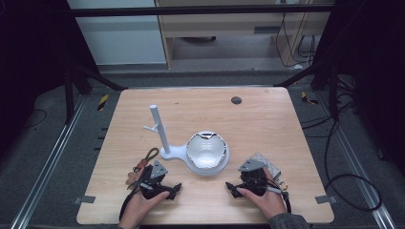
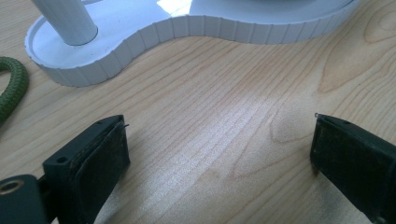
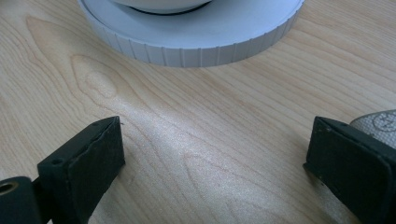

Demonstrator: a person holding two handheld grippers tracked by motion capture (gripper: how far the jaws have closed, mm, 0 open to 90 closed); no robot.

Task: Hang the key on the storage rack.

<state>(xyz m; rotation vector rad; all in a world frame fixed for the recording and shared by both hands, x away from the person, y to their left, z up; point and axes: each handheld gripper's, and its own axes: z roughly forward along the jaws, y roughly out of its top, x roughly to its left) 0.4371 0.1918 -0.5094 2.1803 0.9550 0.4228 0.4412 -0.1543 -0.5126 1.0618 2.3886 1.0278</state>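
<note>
No brand, label or readable writing is showing on any thing here.

The white stand (image 1: 191, 155) is sitting near the middle of the desk (image 1: 267, 119), a little toward the near edge. Its post (image 1: 159, 128) is standing upright at the left end of the base, and the bowl (image 1: 206, 150) is resting on the round right end.

The left gripper (image 1: 168, 192) is lying close to the near edge, left of the middle, with a hand (image 1: 139, 210) holding it. Its jaws are standing wide apart with only bare wood between them. In the left gripper view the ribbed base (image 2: 154, 35) is lying ahead of the jaws, near but not touching. A green cord (image 1: 149, 156) is lying just beside this gripper, toward the left edge.

The right gripper (image 1: 235, 189) is lying close to the near edge, right of the middle, also in a hand (image 1: 265, 200). Its jaws are also wide apart and gripping nothing. In the right gripper view the round base (image 3: 196, 49) is lying ahead, apart from the jaws. A grey pad (image 1: 268, 167) is lying just beside the right gripper.
</note>
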